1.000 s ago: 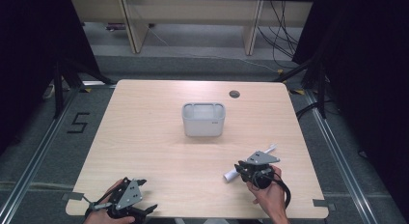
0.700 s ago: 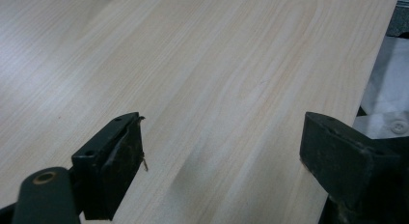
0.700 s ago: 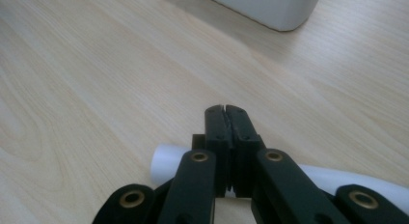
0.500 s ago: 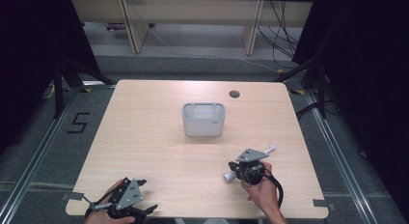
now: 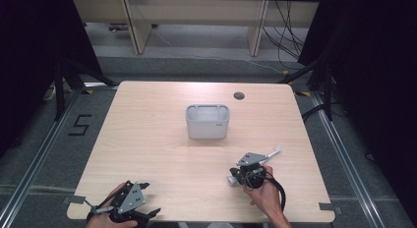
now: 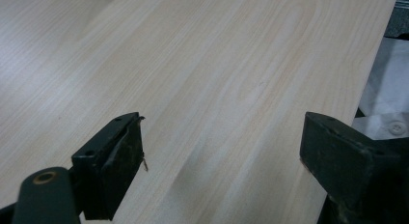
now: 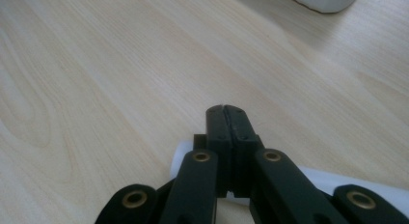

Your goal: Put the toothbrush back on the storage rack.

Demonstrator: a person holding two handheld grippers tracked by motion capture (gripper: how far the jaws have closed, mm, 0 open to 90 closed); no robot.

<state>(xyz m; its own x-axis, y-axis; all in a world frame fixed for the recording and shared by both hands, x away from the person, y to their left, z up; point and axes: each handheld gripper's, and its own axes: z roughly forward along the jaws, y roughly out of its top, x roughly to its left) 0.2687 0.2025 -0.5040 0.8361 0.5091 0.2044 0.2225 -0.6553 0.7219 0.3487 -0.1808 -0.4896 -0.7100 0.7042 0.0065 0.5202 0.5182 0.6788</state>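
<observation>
This looks like a lab or test room, not a home. A plain wood table [image 5: 162, 139] stands on a grey floor [image 5: 59, 154] with a number 5 [image 5: 79, 125] marked on it. Metal rails [image 5: 29, 174] run along both sides. Black curtains [image 5: 373, 66] hang around it. Loose cables [image 5: 287, 21] lie behind, near bare wood shelves [image 5: 196, 12].
</observation>
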